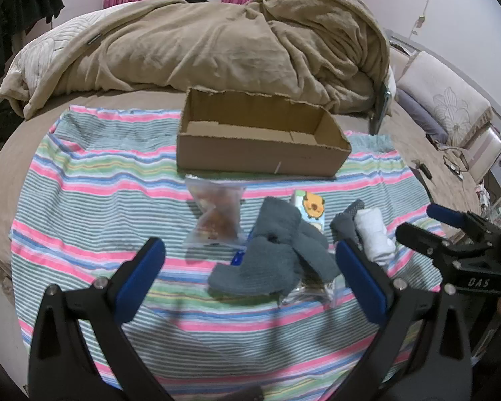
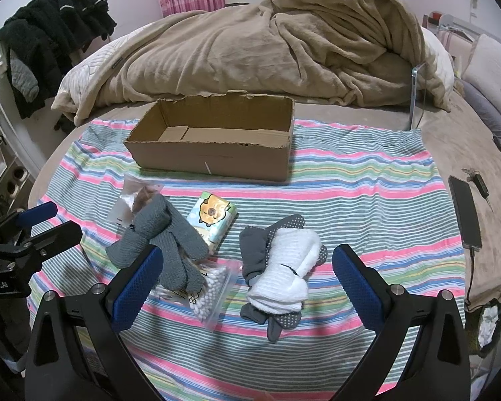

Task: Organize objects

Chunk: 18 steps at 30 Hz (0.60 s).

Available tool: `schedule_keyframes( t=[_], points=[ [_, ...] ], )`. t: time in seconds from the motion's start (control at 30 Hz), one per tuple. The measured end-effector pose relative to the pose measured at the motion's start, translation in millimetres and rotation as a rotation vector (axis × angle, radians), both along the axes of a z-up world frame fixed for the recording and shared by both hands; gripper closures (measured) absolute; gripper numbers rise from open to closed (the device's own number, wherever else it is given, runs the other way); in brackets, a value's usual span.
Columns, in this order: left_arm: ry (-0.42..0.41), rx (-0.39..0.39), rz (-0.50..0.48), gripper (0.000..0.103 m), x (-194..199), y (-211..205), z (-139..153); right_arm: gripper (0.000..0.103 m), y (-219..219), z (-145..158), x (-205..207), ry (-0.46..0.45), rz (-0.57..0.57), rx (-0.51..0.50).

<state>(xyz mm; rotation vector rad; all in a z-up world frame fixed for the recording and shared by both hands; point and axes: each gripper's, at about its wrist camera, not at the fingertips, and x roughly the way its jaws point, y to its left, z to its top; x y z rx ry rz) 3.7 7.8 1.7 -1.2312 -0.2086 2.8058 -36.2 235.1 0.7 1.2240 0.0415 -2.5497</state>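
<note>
An open, empty cardboard box (image 1: 262, 133) (image 2: 213, 140) stands on the striped cloth (image 1: 100, 180) (image 2: 350, 180). In front of it lie a clear bag of brown snacks (image 1: 217, 215) (image 2: 140, 200), grey knit gloves (image 1: 274, 254) (image 2: 163, 237), a cartoon tissue pack (image 1: 312, 209) (image 2: 213, 220), a bag of cotton swabs (image 2: 210, 287), and white socks (image 1: 372, 234) (image 2: 287, 274) on grey dotted socks (image 2: 254, 250). My left gripper (image 1: 250, 267) is open above the gloves. My right gripper (image 2: 247, 270) is open around the white socks, not touching.
A rumpled beige blanket (image 1: 217, 40) (image 2: 284, 43) fills the bed behind the box. A phone (image 2: 464, 210) and keys (image 2: 477, 180) lie at the right of the cloth. Black clothes (image 2: 50, 33) hang at the left. Pillows (image 1: 444, 100) sit far right.
</note>
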Motion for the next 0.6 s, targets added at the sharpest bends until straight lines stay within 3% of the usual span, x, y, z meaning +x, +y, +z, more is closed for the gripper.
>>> schedule_keyframes(
  t=[0.4,0.6],
  points=[
    [-0.013,-0.017,-0.007,0.0,-1.0,0.4,2.3,0.0,0.8,-0.2,-0.5,0.0,0.0,-0.001],
    [-0.006,0.022,-0.016,0.0,-1.3,1.4,2.1,0.0,1.1,-0.5,-0.8,0.0,0.0,-0.002]
  ],
)
